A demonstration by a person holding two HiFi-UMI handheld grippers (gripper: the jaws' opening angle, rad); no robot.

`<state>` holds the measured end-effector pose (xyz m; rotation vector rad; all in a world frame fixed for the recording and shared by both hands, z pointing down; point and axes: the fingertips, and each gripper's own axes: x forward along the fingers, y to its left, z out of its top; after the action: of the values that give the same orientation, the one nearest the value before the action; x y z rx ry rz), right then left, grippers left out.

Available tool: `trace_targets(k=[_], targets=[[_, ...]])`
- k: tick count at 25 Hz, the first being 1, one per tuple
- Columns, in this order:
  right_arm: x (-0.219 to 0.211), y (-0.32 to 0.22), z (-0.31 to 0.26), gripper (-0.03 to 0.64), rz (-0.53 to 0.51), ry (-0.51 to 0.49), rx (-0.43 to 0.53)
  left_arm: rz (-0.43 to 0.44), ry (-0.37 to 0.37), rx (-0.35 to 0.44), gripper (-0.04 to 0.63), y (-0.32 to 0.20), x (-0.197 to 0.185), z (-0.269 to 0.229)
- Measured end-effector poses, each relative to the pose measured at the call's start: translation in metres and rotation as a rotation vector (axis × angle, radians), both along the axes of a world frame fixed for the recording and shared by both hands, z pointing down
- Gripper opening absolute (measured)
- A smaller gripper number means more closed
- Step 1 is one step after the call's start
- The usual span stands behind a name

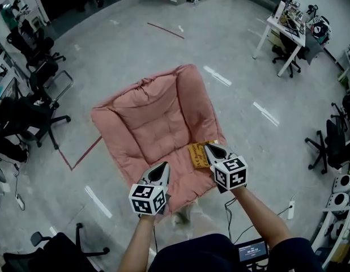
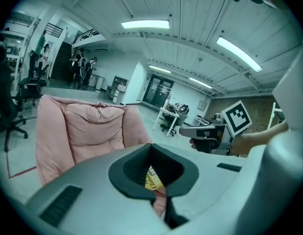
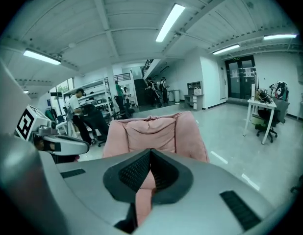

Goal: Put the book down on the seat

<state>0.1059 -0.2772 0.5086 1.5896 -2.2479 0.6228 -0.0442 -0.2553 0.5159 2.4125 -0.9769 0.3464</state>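
Book (image 1: 197, 155) x1 on seat (image 1: 158, 118) x1; L gripper (image 1: 162, 167), R gripper (image 1: 212, 148) both closed (empty).

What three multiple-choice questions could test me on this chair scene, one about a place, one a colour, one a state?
1. Where does the book lie?
A. on the floor
B. on the chair
C. on a desk

2. What colour is the chair?
A. pink
B. blue
C. grey

3. How is the right claw?
A. shut and empty
B. shut on the book
C. wide open

Answers: B, the yellow book rests on the chair's front edge; A, its padding is pink; A, its jaws meet with nothing between them.
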Motion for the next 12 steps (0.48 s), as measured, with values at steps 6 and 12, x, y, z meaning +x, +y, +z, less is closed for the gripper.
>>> trace_targets(k=[6,12], targets=[[-0.028,0.012,-0.034,0.02,-0.007,-0.019,0.063,0.013,0.005,0.057,0.005,0.005,-0.023,-0.025],[-0.05,0.033,-0.065,0.02,-0.016,-0.026,0.122,0.008,0.041,0.111,0.005,0.016,-0.044,-0.052]])
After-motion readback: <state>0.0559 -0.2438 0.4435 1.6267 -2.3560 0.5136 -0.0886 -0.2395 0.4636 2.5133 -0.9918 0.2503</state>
